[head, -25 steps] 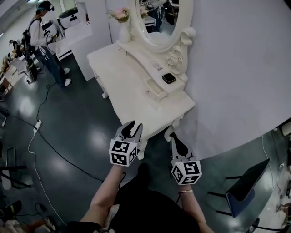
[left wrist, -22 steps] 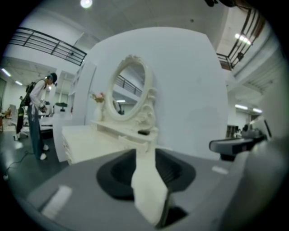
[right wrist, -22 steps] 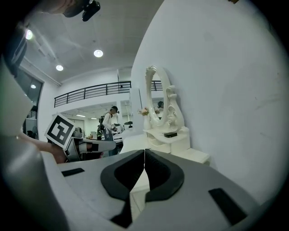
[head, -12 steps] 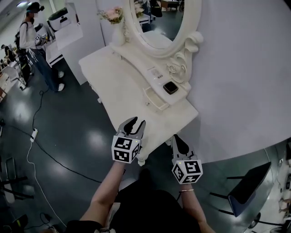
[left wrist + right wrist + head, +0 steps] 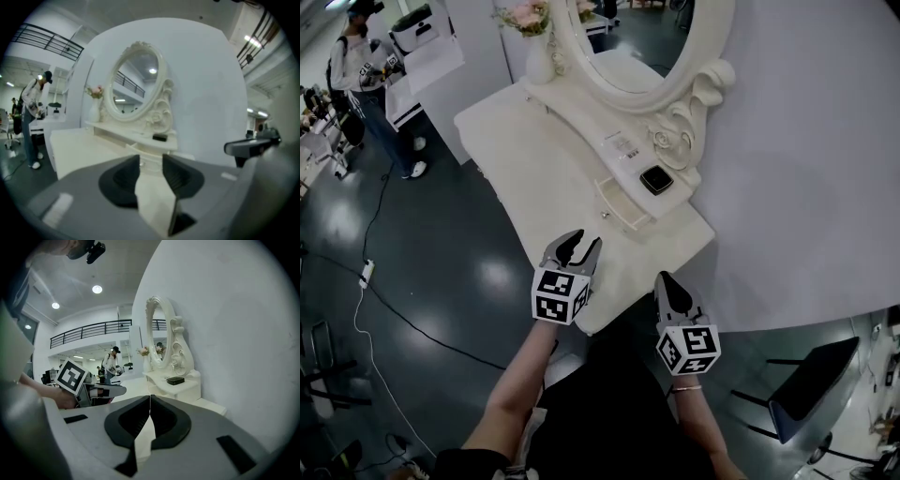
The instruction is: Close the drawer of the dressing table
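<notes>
We find the open drawer [image 5: 623,208] straight ahead of the left gripper [image 5: 577,249] (nearer, empty, jaws just widened), while the right gripper [image 5: 667,284] is closed, empty.

Small box [image 5: 655,180] on dressing table [image 5: 525,150] above drawer [image 5: 622,208]; vase [image 5: 538,64] seemingly at far end.

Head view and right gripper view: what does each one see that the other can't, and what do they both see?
Only the head view shows the power strip on the dark floor and the dark chair. Only the right gripper view shows the ceiling lights and the balcony railing. Both show the dressing table, its oval mirror, the black box on its shelf and the flowers.
</notes>
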Motion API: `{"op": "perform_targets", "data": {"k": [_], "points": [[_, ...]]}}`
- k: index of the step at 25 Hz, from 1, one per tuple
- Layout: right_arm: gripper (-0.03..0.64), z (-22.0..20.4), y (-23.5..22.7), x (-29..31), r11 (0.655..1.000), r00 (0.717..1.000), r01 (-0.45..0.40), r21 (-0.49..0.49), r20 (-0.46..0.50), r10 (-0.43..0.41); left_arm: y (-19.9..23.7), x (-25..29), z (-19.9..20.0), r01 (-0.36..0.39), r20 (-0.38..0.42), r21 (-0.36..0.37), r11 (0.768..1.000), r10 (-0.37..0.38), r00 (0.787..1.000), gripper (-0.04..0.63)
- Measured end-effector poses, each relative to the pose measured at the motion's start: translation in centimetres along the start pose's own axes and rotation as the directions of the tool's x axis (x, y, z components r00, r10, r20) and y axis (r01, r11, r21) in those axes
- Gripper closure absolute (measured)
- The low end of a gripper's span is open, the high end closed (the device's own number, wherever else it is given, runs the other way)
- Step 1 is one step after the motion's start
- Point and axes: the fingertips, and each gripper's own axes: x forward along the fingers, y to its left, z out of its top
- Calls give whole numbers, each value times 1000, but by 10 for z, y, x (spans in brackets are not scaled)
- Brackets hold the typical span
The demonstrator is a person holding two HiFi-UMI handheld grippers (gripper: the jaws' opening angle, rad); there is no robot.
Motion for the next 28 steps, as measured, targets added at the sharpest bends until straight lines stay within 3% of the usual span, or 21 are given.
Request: {"op": "perform_targets", "data": {"k": [28], "points": [[612, -4, -71, 80, 999, 997, 15, 32, -81, -13, 28, 107, -46, 7, -163, -21, 1000, -10, 987, 449]]}}
